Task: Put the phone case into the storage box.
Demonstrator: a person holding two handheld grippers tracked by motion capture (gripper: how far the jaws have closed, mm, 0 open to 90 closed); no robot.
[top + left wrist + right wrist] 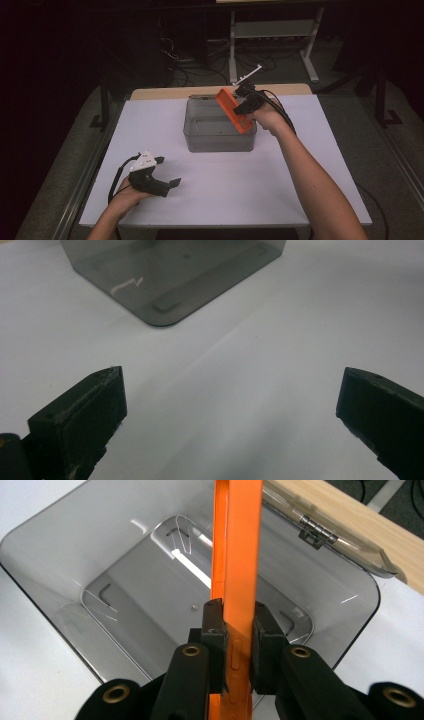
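Phone (233, 110) above bin (220, 137), left claw (172, 183) nearer.

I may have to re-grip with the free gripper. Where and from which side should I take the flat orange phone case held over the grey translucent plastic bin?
Probably take the flat orange phone case by its free upper end, clamping across its thin faces from above. It stands tilted on edge over the grey translucent plastic bin, and the right gripper already pinches its lower part, so only that upper end looks free.
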